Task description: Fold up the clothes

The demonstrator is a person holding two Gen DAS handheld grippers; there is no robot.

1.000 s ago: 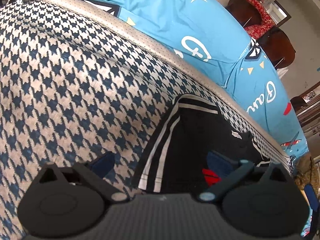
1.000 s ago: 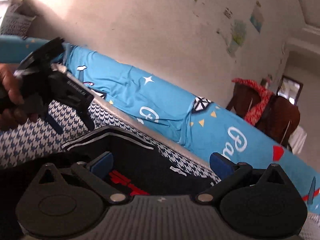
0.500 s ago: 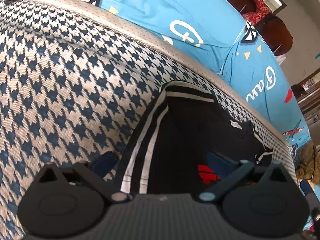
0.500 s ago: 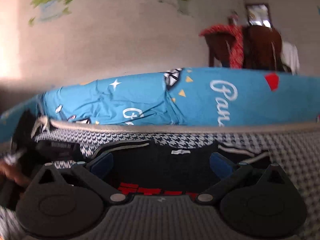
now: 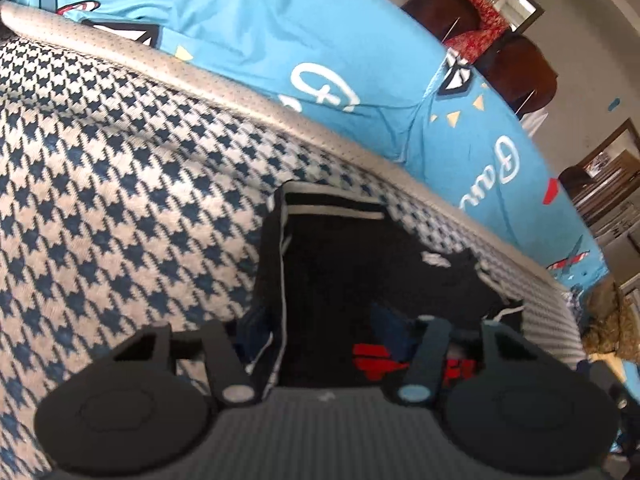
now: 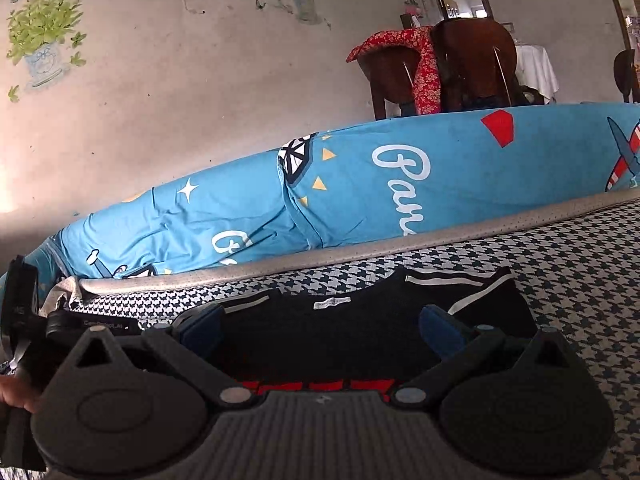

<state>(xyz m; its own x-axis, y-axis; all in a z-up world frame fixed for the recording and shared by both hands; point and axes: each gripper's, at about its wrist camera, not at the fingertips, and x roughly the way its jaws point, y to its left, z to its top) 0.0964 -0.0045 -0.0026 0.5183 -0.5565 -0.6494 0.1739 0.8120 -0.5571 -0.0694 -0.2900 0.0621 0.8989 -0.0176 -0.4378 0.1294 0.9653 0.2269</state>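
A black shirt (image 6: 360, 336) with white sleeve stripes and a red print lies flat on the houndstooth cover (image 5: 120, 200). Its collar label (image 6: 332, 303) faces the far side. In the left wrist view my left gripper (image 5: 320, 332) is low over the shirt (image 5: 340, 264), at its striped left edge. Its fingers are partly drawn in, with a gap still between them, and the striped edge (image 5: 280, 320) lies inside that gap. My right gripper (image 6: 320, 332) hovers open over the red print (image 6: 320, 386) near the hem. The left gripper (image 6: 60, 324) and the hand (image 6: 12, 398) holding it show at the right view's left edge.
A blue printed duvet (image 6: 360, 184) lies rolled along the far side, behind a grey padded border (image 6: 360, 248). Brown chairs draped with a red cloth (image 6: 424, 64) stand by the wall beyond. Bare houndstooth cover (image 6: 580, 272) spreads to the right of the shirt.
The left gripper's fingers have drawn closer together around the shirt's striped edge. The right gripper swung level and now faces the shirt squarely from the hem side.
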